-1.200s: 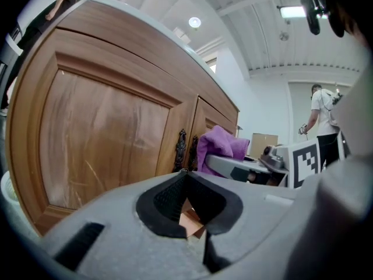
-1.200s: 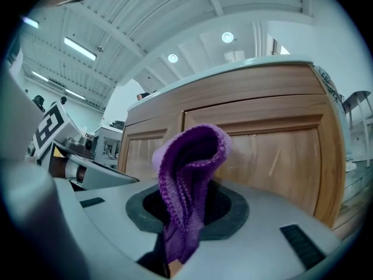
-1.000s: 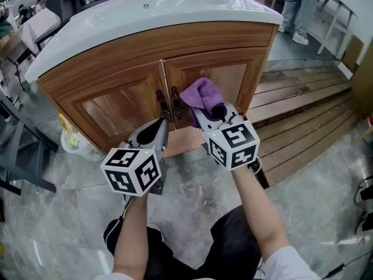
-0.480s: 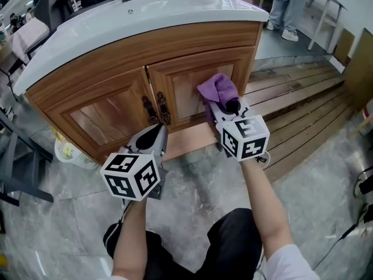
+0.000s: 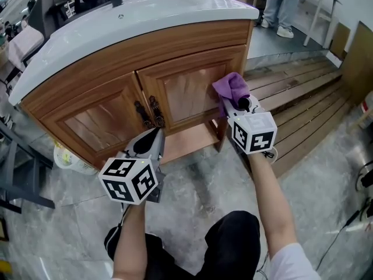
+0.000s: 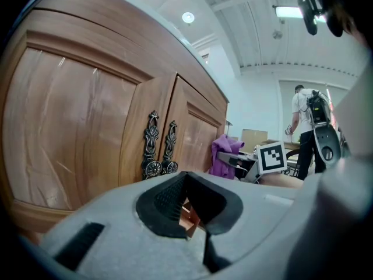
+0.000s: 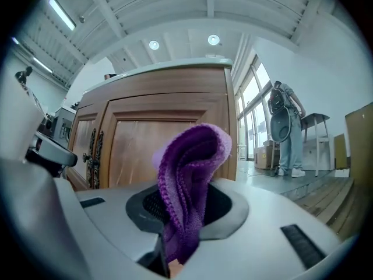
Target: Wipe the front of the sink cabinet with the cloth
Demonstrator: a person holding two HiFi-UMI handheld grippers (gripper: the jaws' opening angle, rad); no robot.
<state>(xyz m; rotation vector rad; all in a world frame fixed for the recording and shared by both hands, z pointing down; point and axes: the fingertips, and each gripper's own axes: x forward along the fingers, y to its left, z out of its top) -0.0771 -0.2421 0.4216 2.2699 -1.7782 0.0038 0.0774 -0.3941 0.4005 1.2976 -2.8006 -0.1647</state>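
Note:
A wooden sink cabinet (image 5: pixel 116 80) with two panelled doors and a white basin top stands ahead of me. My right gripper (image 5: pixel 236 101) is shut on a purple cloth (image 5: pixel 231 87) and holds it against the right edge of the right door (image 5: pixel 192 86). In the right gripper view the cloth (image 7: pixel 189 182) stands up out of the jaws before that door (image 7: pixel 157 150). My left gripper (image 5: pixel 148 139) hangs low in front of the cabinet, below the dark ornate handles (image 5: pixel 147 114), shut with nothing in it. The handles (image 6: pixel 160 147) and the cloth (image 6: pixel 224 154) show in the left gripper view.
A white mesh basket (image 5: pixel 70 156) sits on the marble floor left of the cabinet. A wooden plank platform (image 5: pixel 297 104) runs to the right. A person's legs (image 5: pixel 280 7) stand behind the cabinet. A grey frame (image 5: pixel 17 174) stands at the far left.
The right gripper carried the purple cloth to the right across the right door, from beside the handles to the door's right edge. The left gripper stayed low in front.

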